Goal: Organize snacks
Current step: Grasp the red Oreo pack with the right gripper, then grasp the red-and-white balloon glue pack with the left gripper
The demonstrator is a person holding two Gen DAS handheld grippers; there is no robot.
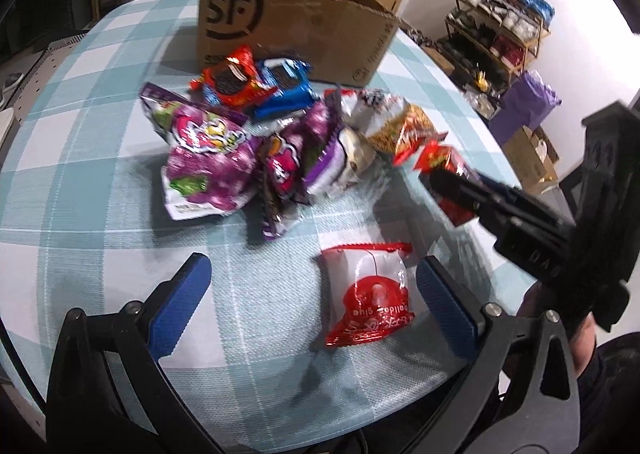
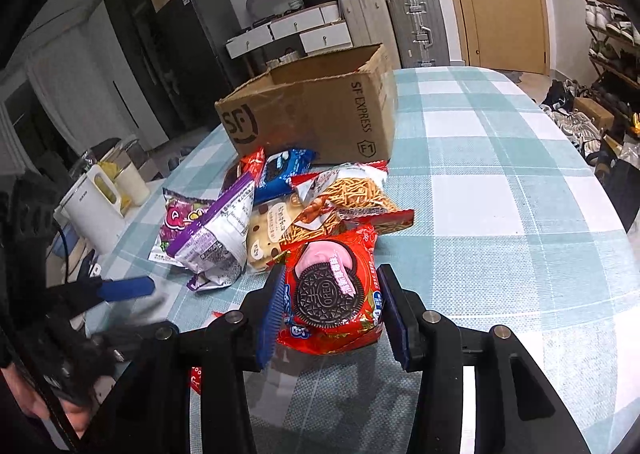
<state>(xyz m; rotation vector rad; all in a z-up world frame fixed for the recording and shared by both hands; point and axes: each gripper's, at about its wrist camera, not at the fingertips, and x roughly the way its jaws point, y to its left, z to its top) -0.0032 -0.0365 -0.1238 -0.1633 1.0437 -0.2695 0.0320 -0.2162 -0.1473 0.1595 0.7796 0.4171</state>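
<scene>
The tabletop [image 2: 500,158] under its checked cloth carries everything, and I place the rest by the box [image 2: 320,110], open-topped, standing at the far side. Against the box's near wall lie a blue Oreo pack [image 1: 286,88] and a red one [image 1: 234,80]; nearer me than those sits the heap of purple bags [image 1: 208,158], with a noodle bag [image 2: 352,194] at its right edge. Nearest me, well apart from the box, a white-and-red packet [image 1: 366,296] lies flat between my left tongs [image 1: 312,294], which stand wide and touch nothing. My right tongs [image 2: 332,306] are clamped on an Oreo packet [image 2: 332,294], held off the cloth, near the heap.
</scene>
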